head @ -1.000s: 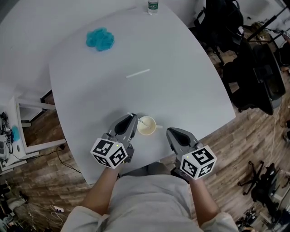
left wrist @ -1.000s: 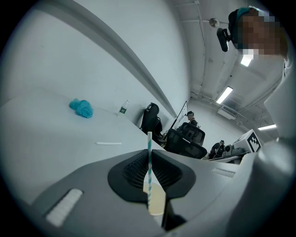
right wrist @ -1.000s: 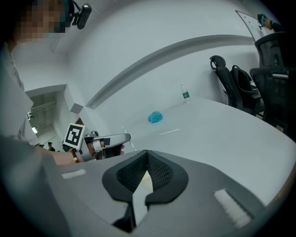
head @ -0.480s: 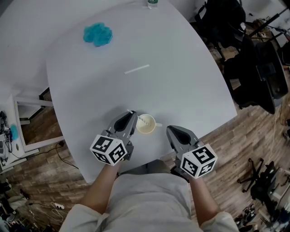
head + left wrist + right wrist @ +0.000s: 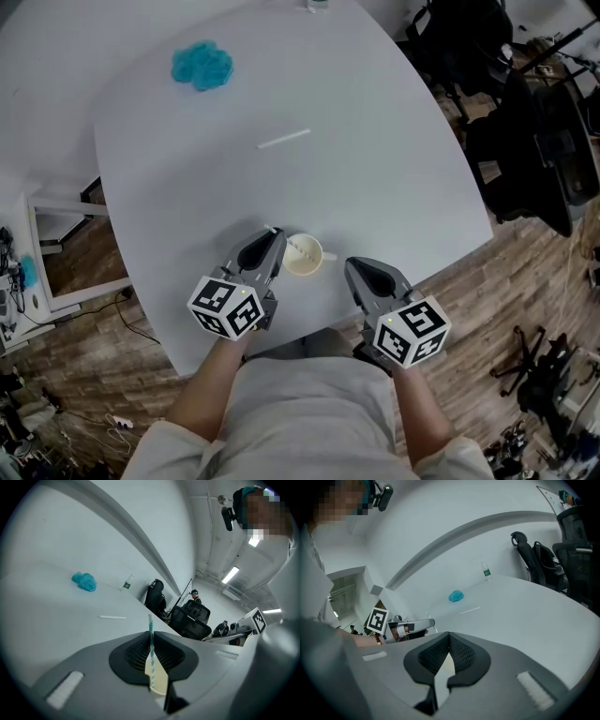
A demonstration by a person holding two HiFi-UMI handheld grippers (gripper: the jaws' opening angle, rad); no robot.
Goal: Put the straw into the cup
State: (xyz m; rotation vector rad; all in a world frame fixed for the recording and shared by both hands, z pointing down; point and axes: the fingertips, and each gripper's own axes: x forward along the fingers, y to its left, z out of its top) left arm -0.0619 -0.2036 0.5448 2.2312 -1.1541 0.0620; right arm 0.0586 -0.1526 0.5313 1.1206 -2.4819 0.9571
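Note:
A cream paper cup stands near the front edge of the white table. A teal-and-white striped straw slants from my left gripper's tip into the cup's mouth. My left gripper sits just left of the cup, shut on the striped straw, which stands upright between its jaws with the cup right behind. My right gripper rests to the right of the cup, apart from it, and its jaws meet with nothing held.
A white stick-like straw lies alone mid-table. A crumpled teal object sits far left, and a water bottle stands at the far edge. Black office chairs crowd the floor on the right.

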